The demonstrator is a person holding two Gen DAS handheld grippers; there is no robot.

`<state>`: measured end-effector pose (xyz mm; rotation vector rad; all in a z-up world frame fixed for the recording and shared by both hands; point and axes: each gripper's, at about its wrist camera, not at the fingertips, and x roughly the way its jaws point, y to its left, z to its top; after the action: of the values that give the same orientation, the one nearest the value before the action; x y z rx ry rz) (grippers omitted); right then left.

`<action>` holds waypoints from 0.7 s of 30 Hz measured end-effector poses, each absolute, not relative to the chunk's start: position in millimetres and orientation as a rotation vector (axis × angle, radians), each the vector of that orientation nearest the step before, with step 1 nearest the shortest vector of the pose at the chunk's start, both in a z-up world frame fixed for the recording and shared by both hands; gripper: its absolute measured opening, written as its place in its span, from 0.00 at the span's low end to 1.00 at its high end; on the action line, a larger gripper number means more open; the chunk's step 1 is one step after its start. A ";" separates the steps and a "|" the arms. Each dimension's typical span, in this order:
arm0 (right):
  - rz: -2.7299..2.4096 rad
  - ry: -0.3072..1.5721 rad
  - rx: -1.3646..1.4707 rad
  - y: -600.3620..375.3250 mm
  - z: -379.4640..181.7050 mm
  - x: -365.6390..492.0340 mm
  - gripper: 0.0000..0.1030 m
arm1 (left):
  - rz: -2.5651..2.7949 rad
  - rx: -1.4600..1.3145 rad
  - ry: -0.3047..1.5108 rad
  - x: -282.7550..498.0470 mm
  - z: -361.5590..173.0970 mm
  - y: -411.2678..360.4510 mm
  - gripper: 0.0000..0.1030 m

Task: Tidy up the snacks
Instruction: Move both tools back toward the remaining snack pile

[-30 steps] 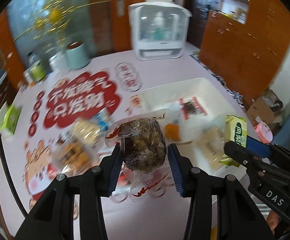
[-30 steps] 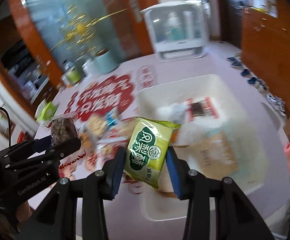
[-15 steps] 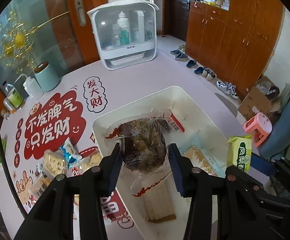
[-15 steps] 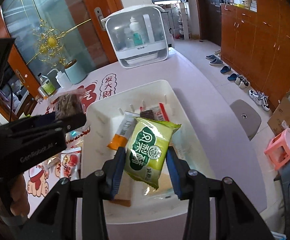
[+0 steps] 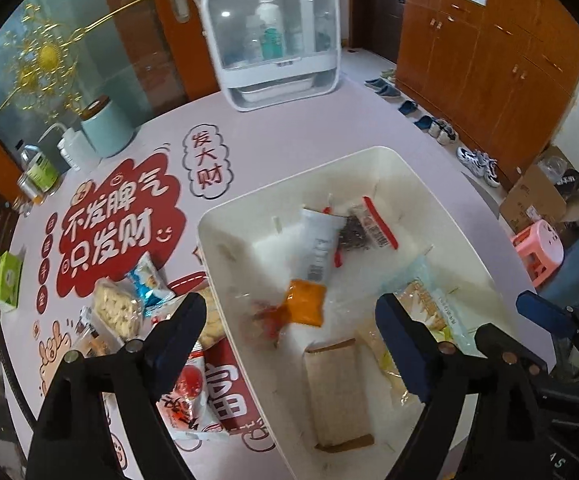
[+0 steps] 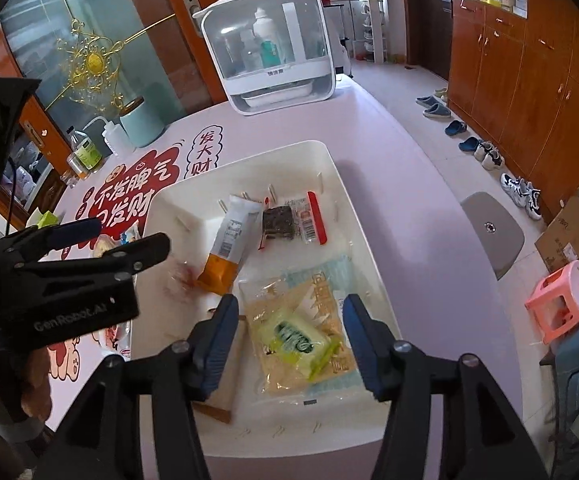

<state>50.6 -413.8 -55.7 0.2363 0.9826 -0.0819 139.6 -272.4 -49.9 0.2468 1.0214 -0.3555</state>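
Both claws spread wide and empty now: left claw (image 5: 289, 332) has dropped its dark snack, right claw (image 6: 287, 330) its green packet (image 6: 295, 338), into the white bin (image 6: 353, 216) mid-frame, more snacks (image 5: 117, 312) waiting lower left on the surface (image 5: 289, 128).

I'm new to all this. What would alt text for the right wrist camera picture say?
An open right claw hovers over a white bin on a pink table, with a green snack packet lying below it among other wrapped snacks. The left claw, also open, reaches in from the left.
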 end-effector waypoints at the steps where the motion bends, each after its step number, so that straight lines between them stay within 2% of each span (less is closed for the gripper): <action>1: -0.078 0.982 0.241 -413.8 -55.8 50.9 0.55 | -0.345 0.241 1.020 138.9 -48.8 -268.1 0.83; 21: -0.056 0.988 0.289 -387.8 -57.8 35.6 0.55 | -0.273 0.229 1.041 87.0 -48.7 -202.3 0.83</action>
<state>35.6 -387.8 -57.8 0.2890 0.9878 -0.0563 87.0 -202.3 -48.7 0.2291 1.0407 -0.2726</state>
